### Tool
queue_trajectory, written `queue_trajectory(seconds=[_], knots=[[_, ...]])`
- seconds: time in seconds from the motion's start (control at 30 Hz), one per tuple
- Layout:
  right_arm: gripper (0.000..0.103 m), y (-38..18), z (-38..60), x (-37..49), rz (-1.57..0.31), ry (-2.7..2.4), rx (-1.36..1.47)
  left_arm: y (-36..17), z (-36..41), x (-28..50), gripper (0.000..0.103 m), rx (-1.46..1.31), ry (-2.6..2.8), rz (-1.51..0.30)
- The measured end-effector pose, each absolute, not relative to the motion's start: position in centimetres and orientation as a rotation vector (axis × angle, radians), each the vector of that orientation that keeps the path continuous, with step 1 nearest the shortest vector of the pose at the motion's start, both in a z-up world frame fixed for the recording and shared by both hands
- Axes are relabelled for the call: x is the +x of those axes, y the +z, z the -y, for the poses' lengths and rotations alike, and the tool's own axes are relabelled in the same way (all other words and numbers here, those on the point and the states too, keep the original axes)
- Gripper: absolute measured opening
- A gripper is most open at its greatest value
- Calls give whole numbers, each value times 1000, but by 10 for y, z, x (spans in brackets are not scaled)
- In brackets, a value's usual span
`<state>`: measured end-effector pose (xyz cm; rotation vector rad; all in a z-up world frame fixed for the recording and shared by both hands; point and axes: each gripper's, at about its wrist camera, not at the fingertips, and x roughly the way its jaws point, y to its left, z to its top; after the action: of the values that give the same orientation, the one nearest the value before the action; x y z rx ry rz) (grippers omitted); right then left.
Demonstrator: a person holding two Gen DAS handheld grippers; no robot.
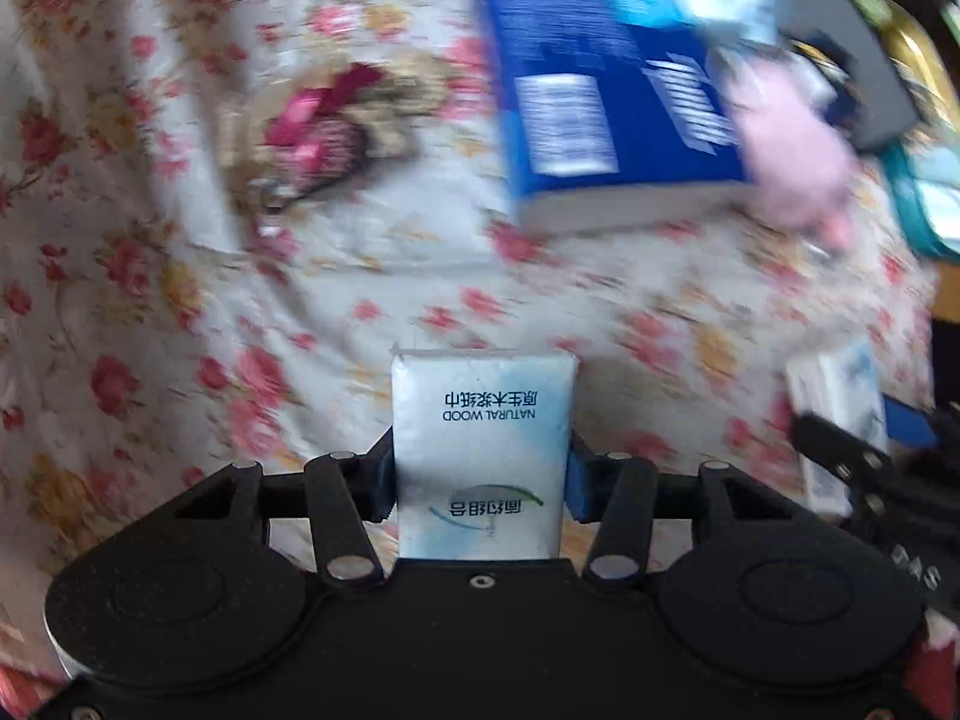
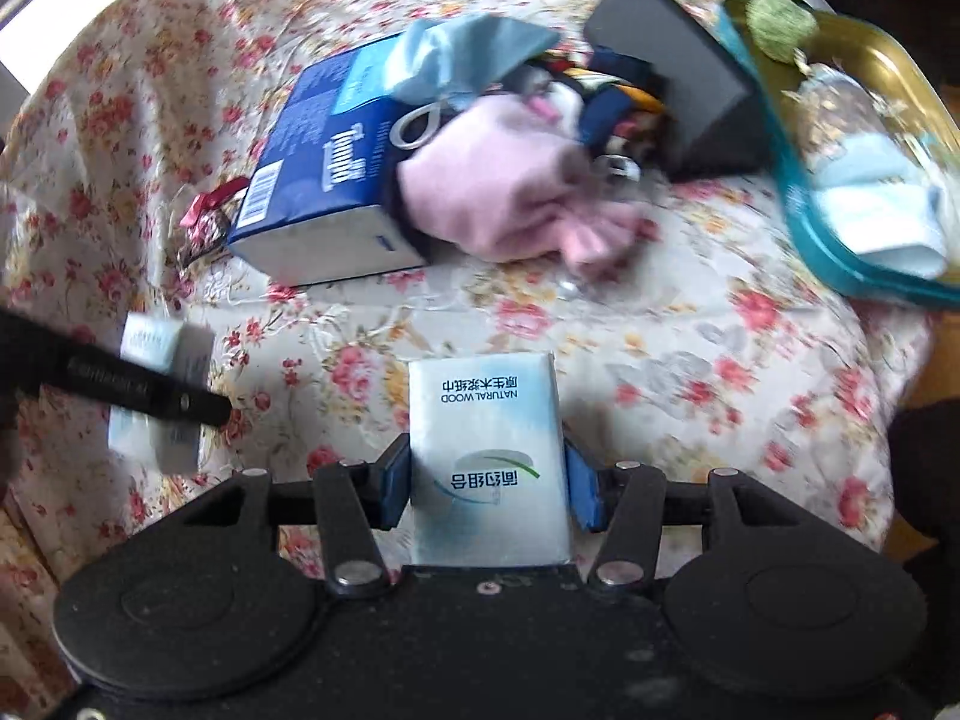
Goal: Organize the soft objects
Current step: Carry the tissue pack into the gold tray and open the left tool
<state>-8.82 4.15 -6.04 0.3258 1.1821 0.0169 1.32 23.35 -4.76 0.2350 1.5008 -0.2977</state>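
My left gripper points down over the floral cloth, shut on a white and pale blue tissue pack whose sides its blue pads press. My right gripper is shut the same way on a second tissue pack of the same kind. At the right edge of the left wrist view, that second pack shows in black fingers. At the left edge of the right wrist view, the first pack shows behind a black finger.
On the floral cloth lie a blue tissue box, a pink cloth, a light blue cloth, a black box and a small dark red bundle. A teal-rimmed gold tray holds folded pale cloths at the right.
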Motion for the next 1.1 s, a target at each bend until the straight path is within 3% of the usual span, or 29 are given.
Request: queue_trajectory(seconds=[0.3,0.6,1.1], knots=[[51,-43,40,-116,-1076,-142,402,-1,-140,-9,50,245,-485,-1315],[51,-20,128,-96,-879,-374,449,33,-48,21,50,143,-579,-1148],[51,-42,201,-77,-720,-448,593,29,91,76,50,183,-643,-1081]])
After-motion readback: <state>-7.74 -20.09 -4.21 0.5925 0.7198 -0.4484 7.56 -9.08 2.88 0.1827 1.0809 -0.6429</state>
